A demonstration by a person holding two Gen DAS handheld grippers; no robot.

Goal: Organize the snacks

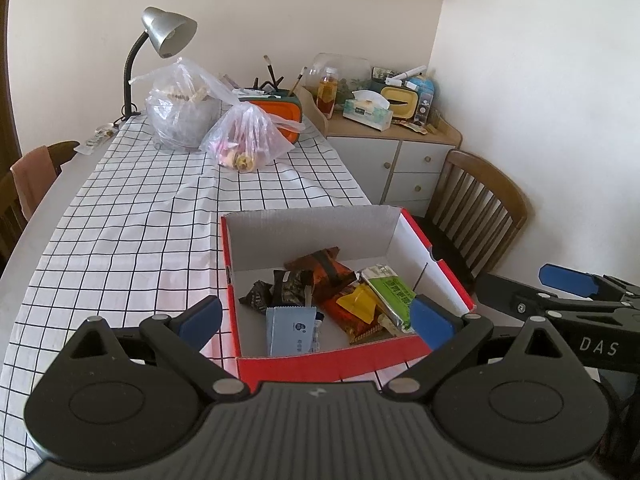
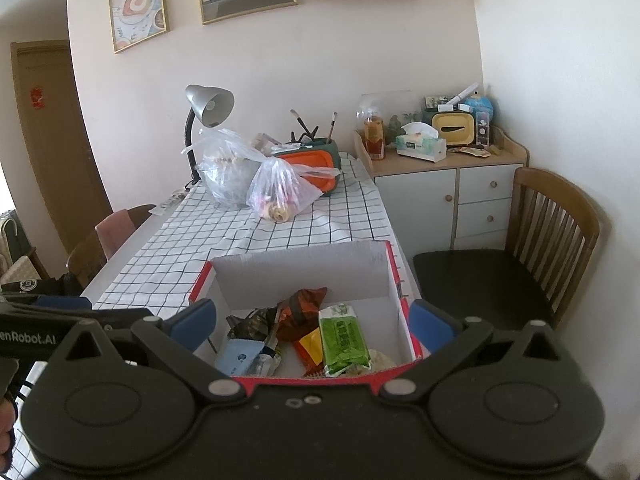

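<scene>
Above red box (image 1: pixel 328 360) of snacks (image 1: pixel 344 300): left claw (image 1: pixel 316 320) spread, empty; right claw (image 2: pixel 312 326) likewise spread.

Matt cardboard box (image 1: pixel 312 224), glossy plastic wrappers (image 1: pixel 390 288)

The tablecloth (image 1: pixel 132 216) is white with a thin black grid, and on it the cardboard box (image 1: pixel 332 360) is red outside and plain white inside. In the box lie a bright green packet (image 2: pixel 342 340), an orange-red wrapper (image 1: pixel 332 276) with a yellow patch, a dark brown-black packet (image 1: pixel 290 286) and a pale blue sachet (image 1: pixel 288 330). Both black grippers carry blue finger pads (image 1: pixel 200 320), the desk lamp (image 1: pixel 170 32) is silver with a black neck, and the tissue box (image 2: pixel 421 146) is white and mint green.
</scene>
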